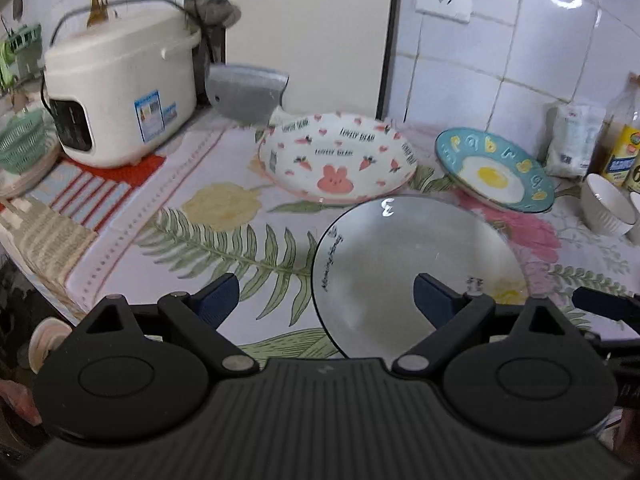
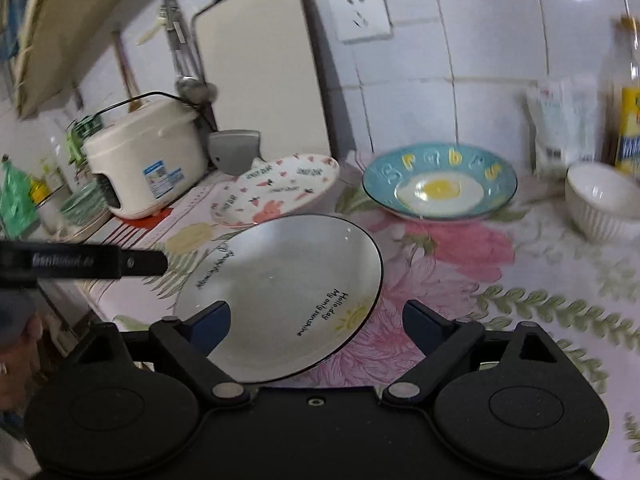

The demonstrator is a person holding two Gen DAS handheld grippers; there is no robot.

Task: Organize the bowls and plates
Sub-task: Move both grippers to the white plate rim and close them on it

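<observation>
A white plate with a black rim [image 1: 416, 272] [image 2: 280, 300] lies on the flowered cloth nearest me. Behind it lie a white plate with a pink rabbit [image 1: 340, 156] [image 2: 276, 188] and a blue plate with a fried-egg picture [image 1: 496, 170] [image 2: 440, 184]. A white ribbed bowl [image 1: 606, 204] [image 2: 604, 204] stands at the right. My left gripper [image 1: 326, 296] is open above the white plate's left rim. My right gripper [image 2: 316, 320] is open over the same plate's right part. Both are empty.
A white rice cooker [image 1: 120, 96] [image 2: 148, 156] stands at the back left with a cleaver [image 1: 246, 94] beside it. A cutting board [image 2: 264, 64] leans on the tiled wall. A bag [image 1: 576, 140] and oil bottles [image 1: 624, 136] stand at the back right. Green baskets [image 1: 24, 144] sit far left.
</observation>
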